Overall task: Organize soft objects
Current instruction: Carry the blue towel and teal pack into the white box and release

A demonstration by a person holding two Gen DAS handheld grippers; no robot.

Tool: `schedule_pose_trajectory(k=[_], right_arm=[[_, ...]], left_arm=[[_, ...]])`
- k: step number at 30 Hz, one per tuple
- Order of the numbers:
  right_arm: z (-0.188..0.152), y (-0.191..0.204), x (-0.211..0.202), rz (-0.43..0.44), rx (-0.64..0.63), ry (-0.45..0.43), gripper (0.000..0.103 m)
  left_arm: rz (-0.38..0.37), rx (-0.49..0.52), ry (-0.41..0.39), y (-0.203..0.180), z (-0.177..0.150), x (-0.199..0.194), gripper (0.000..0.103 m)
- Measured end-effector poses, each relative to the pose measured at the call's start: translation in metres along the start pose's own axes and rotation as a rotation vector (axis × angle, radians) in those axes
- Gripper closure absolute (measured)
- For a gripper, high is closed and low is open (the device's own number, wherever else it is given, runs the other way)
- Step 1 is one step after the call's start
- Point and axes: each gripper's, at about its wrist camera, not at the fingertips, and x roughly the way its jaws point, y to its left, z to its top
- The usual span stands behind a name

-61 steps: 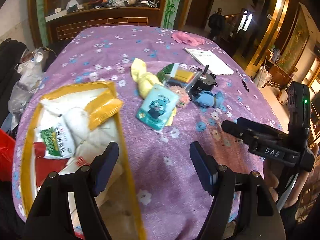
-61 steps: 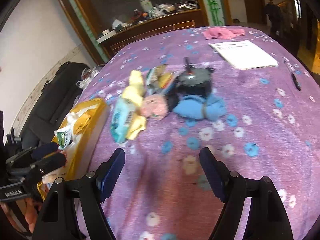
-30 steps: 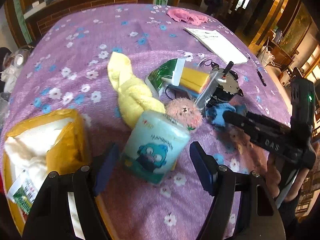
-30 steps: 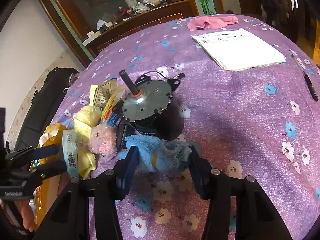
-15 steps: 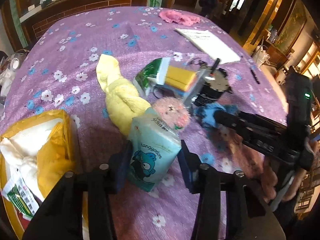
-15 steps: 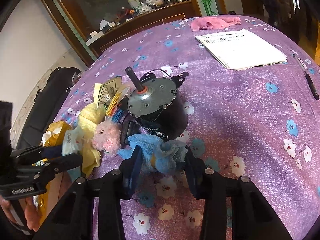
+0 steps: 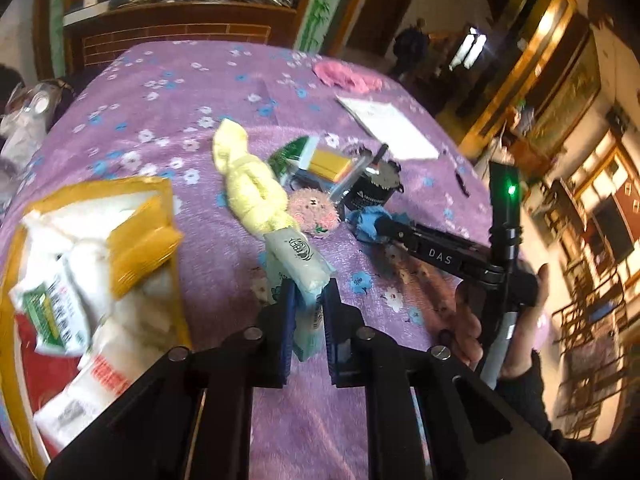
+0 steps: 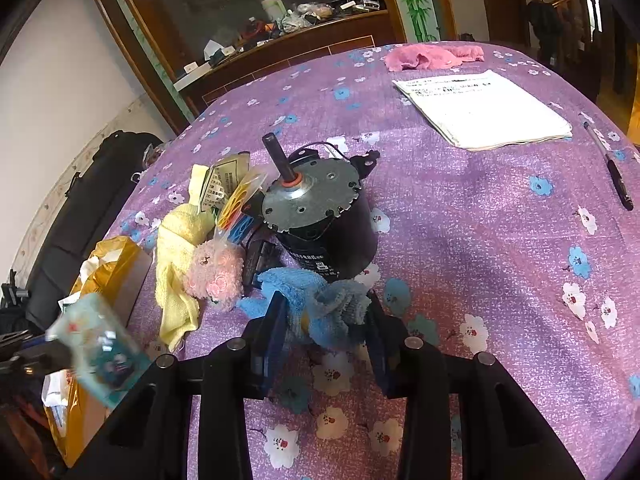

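Left hand-held gripper (image 7: 308, 300), now clamping tissue pack (image 7: 298, 264)

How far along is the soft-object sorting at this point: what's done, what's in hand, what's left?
Done: several white packs already lie in the yellow box. In hand: the left tongs are shut on the teal tissue pack, lifted clear; the right tongs are closing around the blue cloth. Left: the yellow towel, pink plush and far pink cloth.
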Motion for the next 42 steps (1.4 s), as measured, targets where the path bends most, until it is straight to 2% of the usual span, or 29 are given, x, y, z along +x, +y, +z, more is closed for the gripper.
schedule_pose_trajectory(k=[5,11,20,24,28,36,42], right_arm=[[-0.010,0.004,-0.016,-0.035,0.019,0.016,0.072],[-0.027,0.048,-0.048,0.003,-0.048,0.018,0.072],[-0.039,0.154,-0.069,0.174,-0.253,0.015,0.072],[-0.042,0.187,-0.063,0.217,-0.305,0.028,0.072],[-0.042,0.207,-0.053,0.231,-0.341,0.045,0.072],[-0.037,0.231,-0.016,0.179,-0.381,0.080,0.072],[-0.039,0.248,0.009,0.154,-0.391,0.099,0.067]], left_arm=[[-0.008,-0.044,-0.034,0.018,-0.016,-0.034,0.092],[0.078,-0.055,-0.037,0.035,-0.033,-0.059,0.092],[0.050,-0.166,-0.130,0.083,-0.049,-0.110,0.092],[0.021,-0.229,-0.118,0.111,-0.054,-0.106,0.092],[0.047,-0.266,-0.095,0.133,-0.055,-0.095,0.092],[0.135,-0.290,-0.036,0.159,-0.057,-0.068,0.092],[0.139,-0.280,-0.026,0.157,-0.060,-0.063,0.092]])
